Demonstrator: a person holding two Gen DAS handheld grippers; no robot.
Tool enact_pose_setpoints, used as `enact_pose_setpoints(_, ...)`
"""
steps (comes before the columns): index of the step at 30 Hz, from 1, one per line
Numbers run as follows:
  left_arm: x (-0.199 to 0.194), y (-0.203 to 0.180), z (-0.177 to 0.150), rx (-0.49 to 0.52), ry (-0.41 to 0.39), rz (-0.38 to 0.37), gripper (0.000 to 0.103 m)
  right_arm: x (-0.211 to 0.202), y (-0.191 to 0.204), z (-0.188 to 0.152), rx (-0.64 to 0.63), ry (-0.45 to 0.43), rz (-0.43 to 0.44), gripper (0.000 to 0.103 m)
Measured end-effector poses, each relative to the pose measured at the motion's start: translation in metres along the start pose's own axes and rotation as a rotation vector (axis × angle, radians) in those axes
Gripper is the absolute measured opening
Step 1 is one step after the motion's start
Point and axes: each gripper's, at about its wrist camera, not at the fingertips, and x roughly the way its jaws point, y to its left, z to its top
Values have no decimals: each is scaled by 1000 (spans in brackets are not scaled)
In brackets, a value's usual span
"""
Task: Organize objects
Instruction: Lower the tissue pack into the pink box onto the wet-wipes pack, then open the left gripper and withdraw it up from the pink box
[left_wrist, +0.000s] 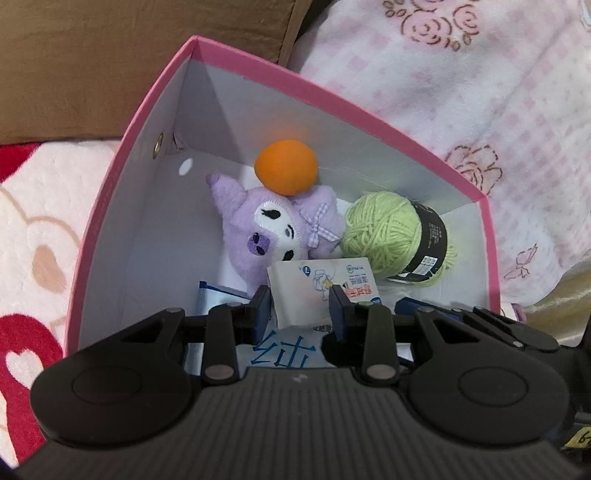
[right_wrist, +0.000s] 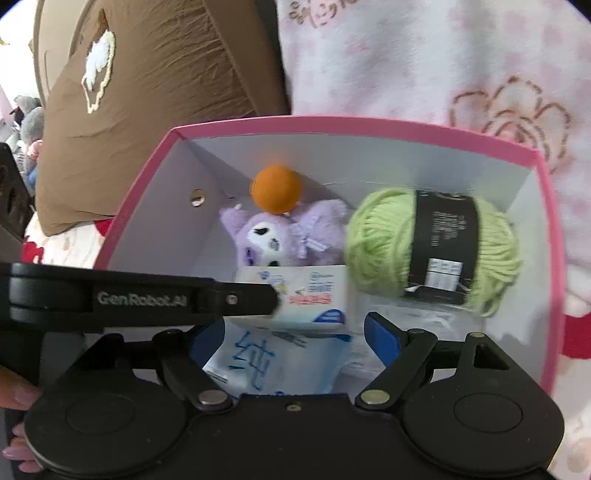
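A pink box (left_wrist: 258, 62) with white inside holds an orange ball (left_wrist: 286, 166), a purple plush toy (left_wrist: 273, 221), a green yarn ball (left_wrist: 388, 232) and a white-blue tissue pack (left_wrist: 321, 288). My left gripper (left_wrist: 301, 310) is over the box, its pads on either side of the tissue pack. In the right wrist view the same box (right_wrist: 332, 123) shows the ball (right_wrist: 275, 188), plush (right_wrist: 280, 236), yarn (right_wrist: 432, 251) and tissue pack (right_wrist: 306, 295). My right gripper (right_wrist: 295, 339) is open above a plastic bag with blue writing (right_wrist: 258, 358). The left gripper's arm (right_wrist: 140, 299) crosses from the left.
A brown pillow (right_wrist: 147, 92) lies behind the box on the left. A pink-and-white flowered blanket (left_wrist: 461, 74) lies behind and to the right. A red-and-white patterned fleece (left_wrist: 37, 229) lies to the left of the box.
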Motion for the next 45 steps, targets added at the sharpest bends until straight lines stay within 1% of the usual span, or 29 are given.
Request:
enact_pose_setpoints(3, -4, -3, 0, 9, 0, 0, 34, -7, -4, -5, 14, -19, 4, 86)
enact_pose_setpoints(6, -12, -6, -2, 24, -7, 2, 37, -17, -4, -12, -4, -48, -8, 86)
enact_pose_setpoints(10, -25, -14, -6, 70, -26, 32, 39, -33, -2, -23, -6, -85, -7, 86)
enact_pose_setpoints(14, -42, -18, -13, 92, -31, 37, 40, -48, 9, -30, -54, -118, -30, 86)
enact_pose_setpoints(19, -67, -26, -24, 147, -63, 85, 41, -73, 21, -38, -77, -161, -35, 86)
enact_pose_setpoints(23, -83, -25, -36, 162, -68, 103, 41, -90, 31, -46, -99, -190, -60, 86)
enact_pose_setpoints(28, -103, -27, -52, 194, -92, 133, 41, -108, 40, -55, -99, -195, -82, 86)
enact_pose_setpoints(30, -111, -27, -56, 195, -91, 136, 41, -114, 44, -59, -99, -196, -86, 86)
enact_pose_setpoints(31, -115, -28, -58, 194, -76, 135, 42, -116, 45, -60, -97, -197, -89, 86)
enact_pose_setpoints(38, -146, -31, -76, 219, -98, 150, 44, -137, 53, -76, -61, -207, -91, 86)
enact_pose_setpoints(45, -176, -31, -104, 242, -113, 164, 48, -159, 67, -95, -54, -223, -111, 86)
